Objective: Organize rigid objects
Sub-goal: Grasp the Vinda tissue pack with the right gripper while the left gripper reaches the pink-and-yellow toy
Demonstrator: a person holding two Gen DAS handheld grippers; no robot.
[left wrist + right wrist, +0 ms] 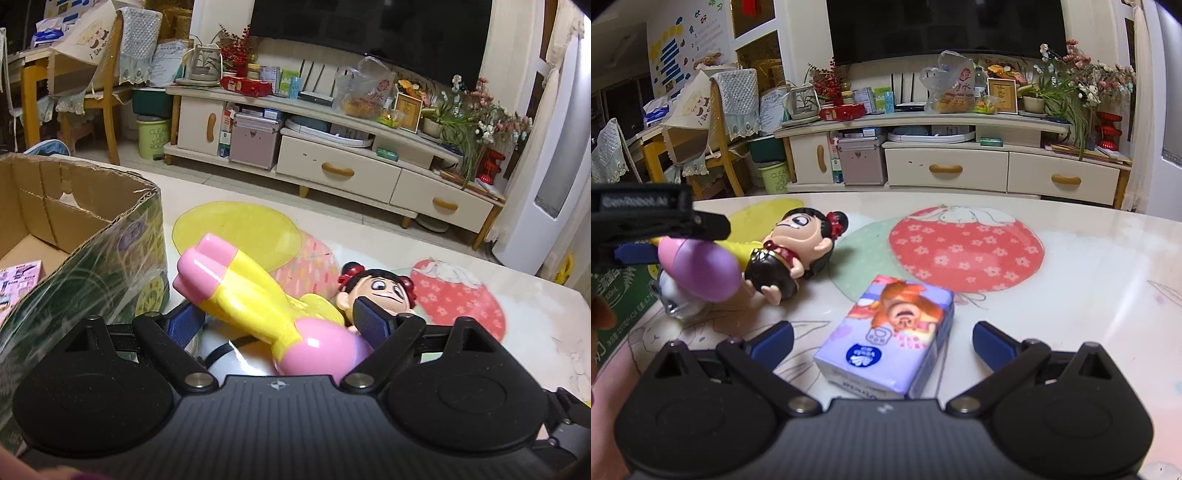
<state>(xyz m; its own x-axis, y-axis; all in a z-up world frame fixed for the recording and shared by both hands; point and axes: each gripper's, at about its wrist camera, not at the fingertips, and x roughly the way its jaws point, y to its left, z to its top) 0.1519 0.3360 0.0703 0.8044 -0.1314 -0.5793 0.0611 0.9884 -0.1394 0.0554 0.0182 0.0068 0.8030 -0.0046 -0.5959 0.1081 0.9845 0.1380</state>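
Pink-and-yellow plastic toy [251, 295]: lifted off the counter [535, 314], clamped between the jaws of the left gripper [277, 321], evidently for transfer.
Cardboard box [92, 206]: placed just left of those jaws; judged the destination.
Figurine [798, 251]: laid on its side beyond the held toy.
Purple carton [890, 332]: set between the spread, empty jaws of the right gripper [882, 339]; untouched, judged the next pick.

Each claw is matte black plastic: a ribbed dark-grey central housing, two round domed side covers and angled linkage arms pinned with silver screws. The left claw [279, 319] carries a small compass-like emblem — white on grey. The right claw [882, 339] matches it, with blue ribbed fingertips [988, 341].
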